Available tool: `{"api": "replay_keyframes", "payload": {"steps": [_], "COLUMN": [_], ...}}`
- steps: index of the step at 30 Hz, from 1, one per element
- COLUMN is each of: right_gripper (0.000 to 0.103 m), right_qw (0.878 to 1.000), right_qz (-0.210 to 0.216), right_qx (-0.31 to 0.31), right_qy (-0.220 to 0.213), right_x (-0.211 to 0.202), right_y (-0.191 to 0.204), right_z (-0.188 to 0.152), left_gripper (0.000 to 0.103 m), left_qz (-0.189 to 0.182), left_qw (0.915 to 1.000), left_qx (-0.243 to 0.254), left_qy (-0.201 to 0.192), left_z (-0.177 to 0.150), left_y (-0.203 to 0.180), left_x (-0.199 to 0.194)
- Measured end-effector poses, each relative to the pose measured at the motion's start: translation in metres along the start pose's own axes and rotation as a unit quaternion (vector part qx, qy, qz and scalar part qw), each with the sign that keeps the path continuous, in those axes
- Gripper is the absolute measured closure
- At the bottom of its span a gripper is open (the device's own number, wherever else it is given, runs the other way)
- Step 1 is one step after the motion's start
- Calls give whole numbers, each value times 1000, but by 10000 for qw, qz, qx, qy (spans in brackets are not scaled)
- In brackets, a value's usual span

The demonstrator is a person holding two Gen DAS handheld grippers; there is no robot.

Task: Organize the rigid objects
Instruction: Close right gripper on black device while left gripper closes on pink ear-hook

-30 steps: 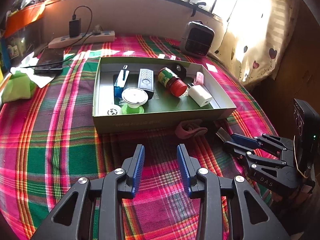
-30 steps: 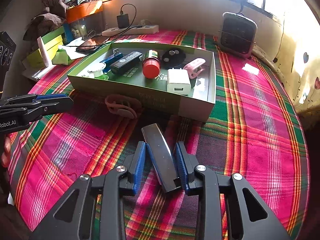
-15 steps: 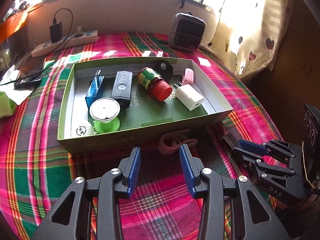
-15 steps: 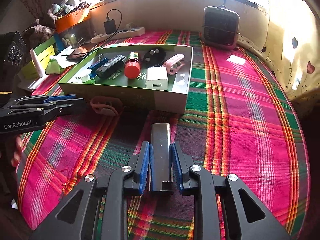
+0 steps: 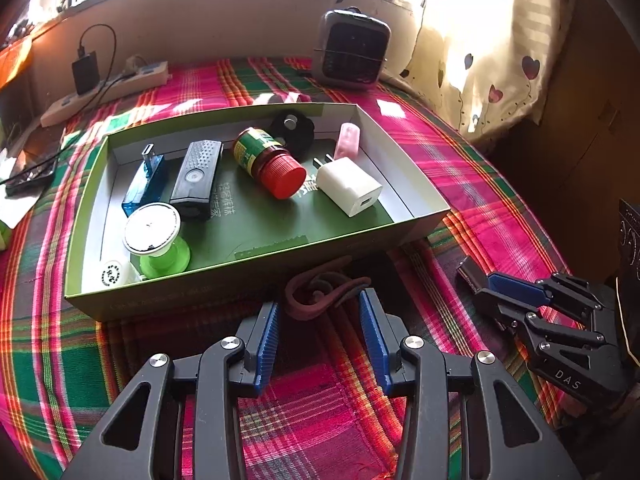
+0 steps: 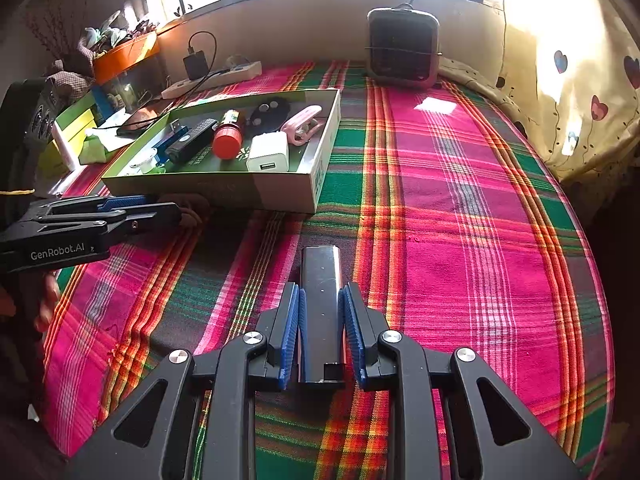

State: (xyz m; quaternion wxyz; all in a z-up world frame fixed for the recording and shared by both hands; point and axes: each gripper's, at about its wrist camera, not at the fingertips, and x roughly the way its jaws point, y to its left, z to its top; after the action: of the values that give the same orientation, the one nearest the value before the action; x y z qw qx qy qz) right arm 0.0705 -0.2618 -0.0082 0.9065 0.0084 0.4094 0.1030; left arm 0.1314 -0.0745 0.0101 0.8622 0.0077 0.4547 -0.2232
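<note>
A dusky pink loop-shaped clip (image 5: 320,292) lies on the plaid cloth against the front wall of the green box (image 5: 200,292). My left gripper (image 5: 320,312) is open, its blue fingertips on either side of the clip's near end without pressing it. My right gripper (image 6: 320,300) is shut on a slim dark metal bar (image 6: 320,276) that points away over the cloth. In the left wrist view the right gripper (image 5: 500,288) shows at the right with the bar's end (image 5: 468,272) sticking out. The left gripper (image 6: 160,208) appears at the left beside the box (image 6: 280,192).
The box holds a red-capped bottle (image 5: 268,160), a white charger (image 5: 348,186), a black remote (image 5: 196,178), a blue stick (image 5: 144,184), a green-and-white spool (image 5: 156,236) and a pink clip (image 5: 348,140). A small heater (image 5: 354,52) and a power strip (image 5: 108,92) stand behind.
My left gripper has moved up to the pink clip by the box and its jaws have widened. The right jaws have closed on the dark bar, which now lies straight between them.
</note>
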Motion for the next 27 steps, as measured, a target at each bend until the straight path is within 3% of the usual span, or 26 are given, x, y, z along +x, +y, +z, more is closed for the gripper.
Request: {"api": "replay_keyframes", "payload": {"steps": [11, 20, 27], "right_gripper": [79, 79, 79], "right_qw": [10000, 9999, 9999], "right_qz": [63, 127, 135], "right_qx": [62, 74, 88], "right_qy": [-14, 5, 7], "right_x": [-2, -2, -2], "right_y": [-6, -7, -8], "right_z": [-2, -3, -3], "left_gripper": [64, 64, 64], "left_qz": [-270, -14, 109], "left_qw": [9991, 9998, 9993], "left_qx": [299, 171, 355], "left_qy": [110, 103, 86], "left_z": [-14, -9, -2], "left_y": [-30, -24, -30], "left_x": [-4, -1, 10]}}
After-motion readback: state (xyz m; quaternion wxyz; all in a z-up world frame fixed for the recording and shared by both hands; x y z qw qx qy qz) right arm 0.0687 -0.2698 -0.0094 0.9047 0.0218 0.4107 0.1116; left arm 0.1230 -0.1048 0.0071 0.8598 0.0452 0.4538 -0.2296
